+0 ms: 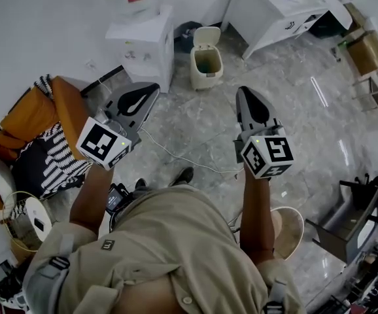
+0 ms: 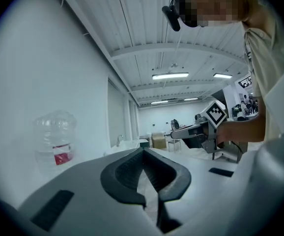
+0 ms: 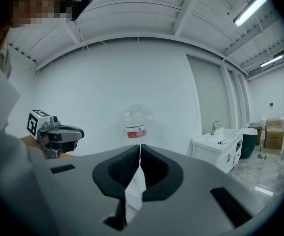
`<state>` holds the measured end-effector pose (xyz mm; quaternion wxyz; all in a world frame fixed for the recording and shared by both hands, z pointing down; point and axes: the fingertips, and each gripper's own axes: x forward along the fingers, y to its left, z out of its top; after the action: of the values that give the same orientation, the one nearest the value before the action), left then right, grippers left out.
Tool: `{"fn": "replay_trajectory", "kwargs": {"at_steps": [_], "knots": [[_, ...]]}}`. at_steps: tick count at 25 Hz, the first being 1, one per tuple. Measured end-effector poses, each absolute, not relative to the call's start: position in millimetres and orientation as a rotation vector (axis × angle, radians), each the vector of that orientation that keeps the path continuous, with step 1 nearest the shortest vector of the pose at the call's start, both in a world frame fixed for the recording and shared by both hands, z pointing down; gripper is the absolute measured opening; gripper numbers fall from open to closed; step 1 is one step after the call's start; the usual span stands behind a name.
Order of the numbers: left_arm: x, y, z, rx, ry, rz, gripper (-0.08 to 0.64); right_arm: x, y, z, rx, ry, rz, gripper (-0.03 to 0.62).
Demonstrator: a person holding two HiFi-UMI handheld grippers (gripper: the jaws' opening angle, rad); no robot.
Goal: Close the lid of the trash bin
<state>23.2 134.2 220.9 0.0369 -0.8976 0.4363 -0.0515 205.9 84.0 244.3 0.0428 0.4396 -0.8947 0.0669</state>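
Note:
The cream trash bin point(image 1: 206, 65) stands on the marble floor ahead of me, its lid point(image 1: 206, 36) tipped up and open. My left gripper point(image 1: 147, 94) is held in the air below and left of the bin, jaws shut and empty. My right gripper point(image 1: 246, 96) hovers below and right of the bin, also shut with nothing in it. In the left gripper view the left gripper point(image 2: 143, 151) has its jaws together, and the right gripper point(image 2: 201, 131) shows beyond. The right gripper point(image 3: 140, 147) looks toward the wall, with the left gripper point(image 3: 58, 134) at the side. Neither gripper view shows the bin.
A white water dispenser point(image 1: 146, 43) with its bottle point(image 3: 136, 124) stands left of the bin. A white sink cabinet point(image 1: 277, 10) is at the back right. Orange and striped cushions point(image 1: 51, 133) lie at left. A cable point(image 1: 176, 156) crosses the floor. A round stool point(image 1: 292, 229) is near my right.

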Motion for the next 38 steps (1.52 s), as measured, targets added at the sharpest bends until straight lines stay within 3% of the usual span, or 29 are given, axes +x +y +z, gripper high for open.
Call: {"fn": "replay_trajectory", "kwargs": {"at_steps": [23, 38], "knots": [[131, 6, 237, -2.863, 1.159, -0.200, 0.015, 320, -6, 264, 1.536, -2.619, 0.288, 0.026], [98, -170, 237, -2.946, 0.957, -0.127, 0.015, 284, -132, 254, 1.713, -2.485, 0.274, 0.026]]}}
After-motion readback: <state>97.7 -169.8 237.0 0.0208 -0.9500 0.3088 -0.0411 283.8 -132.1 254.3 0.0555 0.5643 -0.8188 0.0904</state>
